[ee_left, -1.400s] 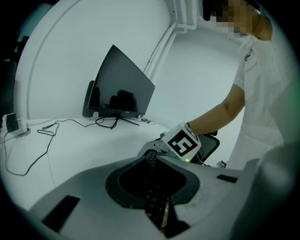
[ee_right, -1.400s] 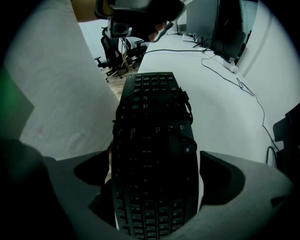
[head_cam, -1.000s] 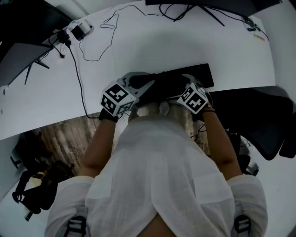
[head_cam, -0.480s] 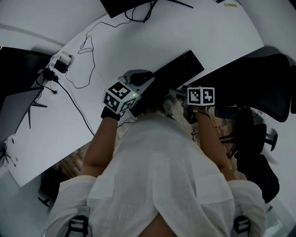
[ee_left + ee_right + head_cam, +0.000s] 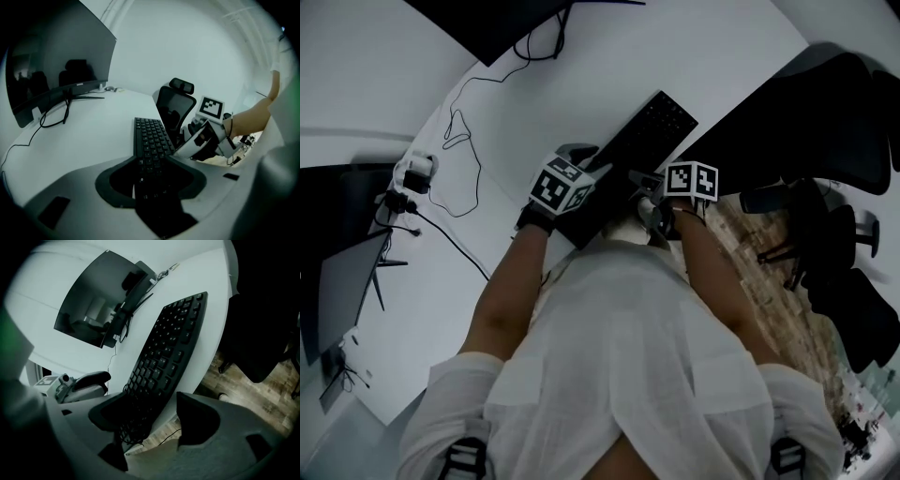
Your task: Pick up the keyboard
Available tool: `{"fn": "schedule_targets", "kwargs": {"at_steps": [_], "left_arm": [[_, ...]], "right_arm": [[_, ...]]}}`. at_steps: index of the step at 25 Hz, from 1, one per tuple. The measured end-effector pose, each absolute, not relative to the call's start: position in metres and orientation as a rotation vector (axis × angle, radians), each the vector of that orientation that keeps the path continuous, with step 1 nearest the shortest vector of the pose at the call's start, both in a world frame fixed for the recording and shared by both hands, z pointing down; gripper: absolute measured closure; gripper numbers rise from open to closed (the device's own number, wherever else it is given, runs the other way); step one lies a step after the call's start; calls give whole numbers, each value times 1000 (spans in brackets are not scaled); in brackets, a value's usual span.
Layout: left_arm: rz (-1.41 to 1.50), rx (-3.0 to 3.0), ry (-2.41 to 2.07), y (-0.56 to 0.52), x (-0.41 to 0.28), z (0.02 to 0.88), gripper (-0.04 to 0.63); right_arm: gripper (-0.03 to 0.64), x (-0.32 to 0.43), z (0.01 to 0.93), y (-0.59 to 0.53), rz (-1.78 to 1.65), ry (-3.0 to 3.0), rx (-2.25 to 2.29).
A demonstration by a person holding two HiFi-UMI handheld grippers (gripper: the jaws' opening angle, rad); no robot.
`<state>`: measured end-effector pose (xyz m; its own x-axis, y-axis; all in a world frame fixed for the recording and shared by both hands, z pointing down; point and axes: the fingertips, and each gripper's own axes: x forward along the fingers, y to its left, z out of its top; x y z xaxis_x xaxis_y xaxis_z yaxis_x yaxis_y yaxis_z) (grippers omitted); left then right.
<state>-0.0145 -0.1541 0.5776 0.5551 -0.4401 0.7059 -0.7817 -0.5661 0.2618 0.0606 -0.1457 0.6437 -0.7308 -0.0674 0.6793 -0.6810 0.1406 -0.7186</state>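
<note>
The keyboard [image 5: 649, 131] lay flat on the white surface [image 5: 581, 75], close to its front edge with one short end nearest the person, within reach of both hands. The left gripper [image 5: 592, 167] straddled that end, its jaws partway apart and opening. Keys sat between them, but a sliver of surface showed beside one pad, so nothing was gripped. The right gripper [image 5: 643, 184] sat at the overhanging edge, jaws half-wide and closing around the board with one pad clear of it, probably set for a two-handed lift.
</note>
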Motion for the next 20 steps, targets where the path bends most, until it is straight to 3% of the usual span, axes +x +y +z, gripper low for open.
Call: {"fn": "schedule_targets", "kwargs": {"at_steps": [6,11,20], "left_arm": [[1015,2185,-804,-142,0,610,383],[1100,2181,-751,-136,3,630,380],[943,2043,-733,-139,0,636,380]], "right_arm": [[314,60,643,-152,1764,-1923,759],[321,60,643,-156,1822,-1913,781],[334,56,642,-157,1859,-1925,790]]}}
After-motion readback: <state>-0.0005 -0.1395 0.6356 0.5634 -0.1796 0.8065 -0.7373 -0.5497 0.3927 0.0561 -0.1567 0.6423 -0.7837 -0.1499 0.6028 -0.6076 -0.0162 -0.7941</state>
